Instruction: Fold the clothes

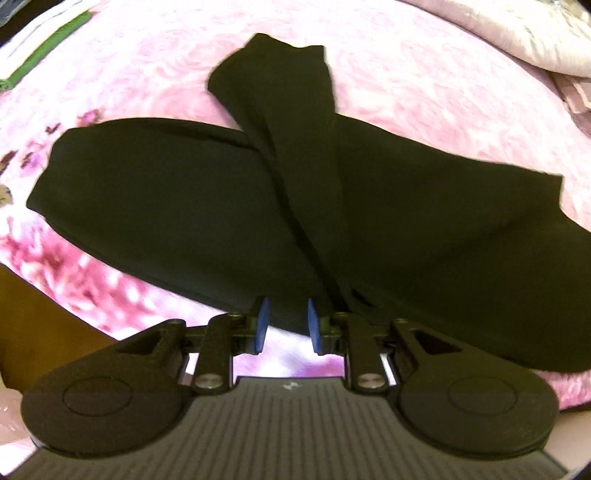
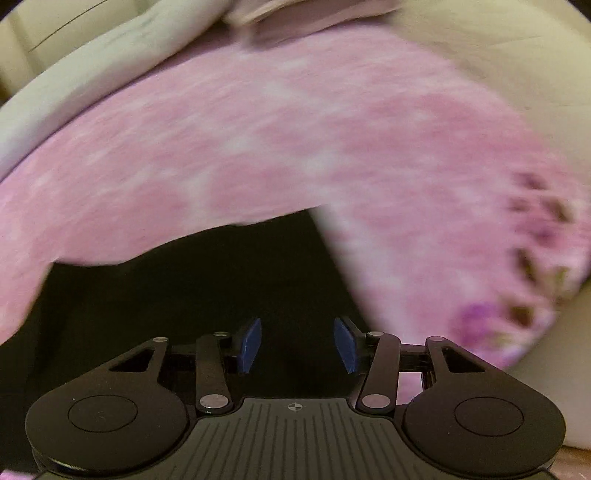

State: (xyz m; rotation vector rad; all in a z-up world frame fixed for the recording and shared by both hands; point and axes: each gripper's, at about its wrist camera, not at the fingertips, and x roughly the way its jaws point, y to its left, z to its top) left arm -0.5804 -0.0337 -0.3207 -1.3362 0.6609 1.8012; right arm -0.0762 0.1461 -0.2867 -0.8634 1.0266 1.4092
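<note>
A black garment (image 1: pixel 184 192) lies on the pink bedspread (image 1: pixel 406 74), folded into a wide band with a sleeve or narrow part laid across it toward the far side. My left gripper (image 1: pixel 287 325) points down at the garment's near edge. Its blue pads (image 1: pixel 261 325) stand a little apart, and no cloth is visibly pinched between them. In the blurred right wrist view, my right gripper (image 2: pixel 298 345) hovers open over a corner of the same black garment (image 2: pixel 184 295), with wide room between its pads. Nothing is held there.
A pale lilac quilt (image 1: pixel 517 33) is bunched at the far right of the bed. A white cloth with a green stripe (image 1: pixel 48 48) lies at the far left. Brown wood (image 1: pixel 37 314) shows past the bed's near left edge. Cream bedding (image 2: pixel 74 66) borders the pink bedspread (image 2: pixel 258 129).
</note>
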